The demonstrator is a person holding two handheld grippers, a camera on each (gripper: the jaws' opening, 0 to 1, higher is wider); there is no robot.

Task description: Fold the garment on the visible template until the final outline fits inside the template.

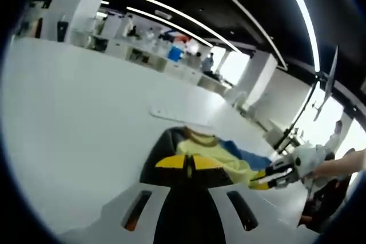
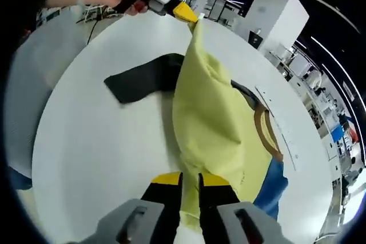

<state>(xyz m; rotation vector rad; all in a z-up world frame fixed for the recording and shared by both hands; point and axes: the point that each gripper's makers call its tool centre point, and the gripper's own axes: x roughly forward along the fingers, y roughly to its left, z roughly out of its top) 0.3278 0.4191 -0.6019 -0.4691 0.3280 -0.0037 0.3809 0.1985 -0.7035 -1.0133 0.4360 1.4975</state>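
Two grippers are clamped on the yellow garment (image 2: pixel 220 124): left gripper (image 2: pixel 189 14) at its far edge, right gripper (image 2: pixel 191 180) near. Beneath it, the black template (image 2: pixel 140 78) is partly hidden on the white table (image 2: pixel 86 158).

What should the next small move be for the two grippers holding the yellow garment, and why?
Probably carry the lifted edge across and lay it down as a fold. The left gripper and right gripper each pinch the yellow garment, raised above the dark template on the white table.
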